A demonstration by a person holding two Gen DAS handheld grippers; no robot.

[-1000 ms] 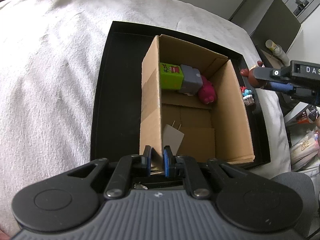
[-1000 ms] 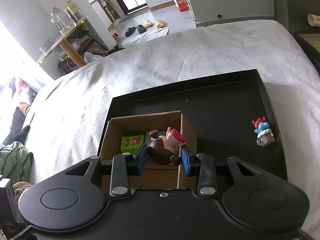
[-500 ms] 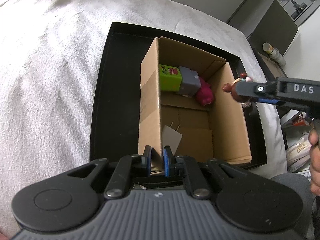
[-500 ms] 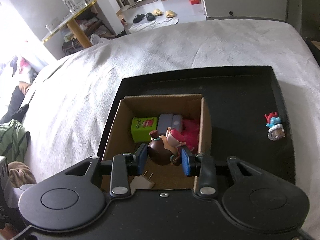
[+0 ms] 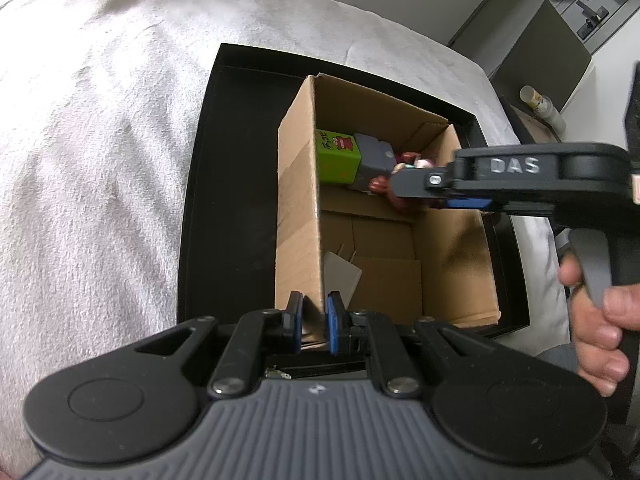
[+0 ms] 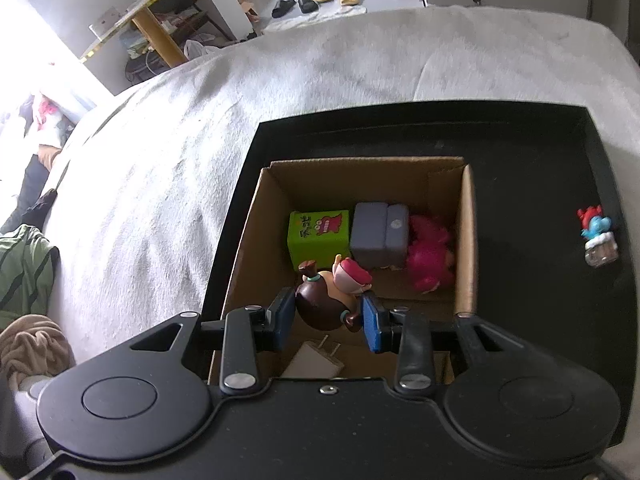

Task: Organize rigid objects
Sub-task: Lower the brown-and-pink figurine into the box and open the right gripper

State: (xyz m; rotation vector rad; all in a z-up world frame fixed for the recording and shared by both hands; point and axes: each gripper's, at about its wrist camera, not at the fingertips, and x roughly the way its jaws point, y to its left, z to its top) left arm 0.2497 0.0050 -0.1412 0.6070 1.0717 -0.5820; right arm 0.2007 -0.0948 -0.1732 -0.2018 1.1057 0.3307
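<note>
An open cardboard box (image 5: 298,216) (image 6: 466,240) stands in a black tray (image 5: 200,184) (image 6: 520,152) on a white blanket. My left gripper (image 5: 314,320) is shut on the box's near left wall. My right gripper (image 6: 328,318) is shut on a brown doll figure (image 6: 326,300) (image 5: 380,188) and holds it over the inside of the box. At the box's far end lie a green block (image 6: 318,236) (image 5: 338,158), a grey block (image 6: 378,234) (image 5: 374,156) and a pink figure (image 6: 430,258). A white plug adapter (image 6: 314,362) (image 5: 340,276) lies on the box floor near me.
A small blue and red figure (image 6: 596,236) stands on the tray floor to the right of the box. The white blanket (image 5: 100,140) spreads to the left and beyond. A person's hand (image 5: 596,320) grips the right tool's handle at the right edge.
My right gripper has carried the brown doll from beside the box's right wall to over its inside and lower. The left gripper kept its hold on the box wall.
</note>
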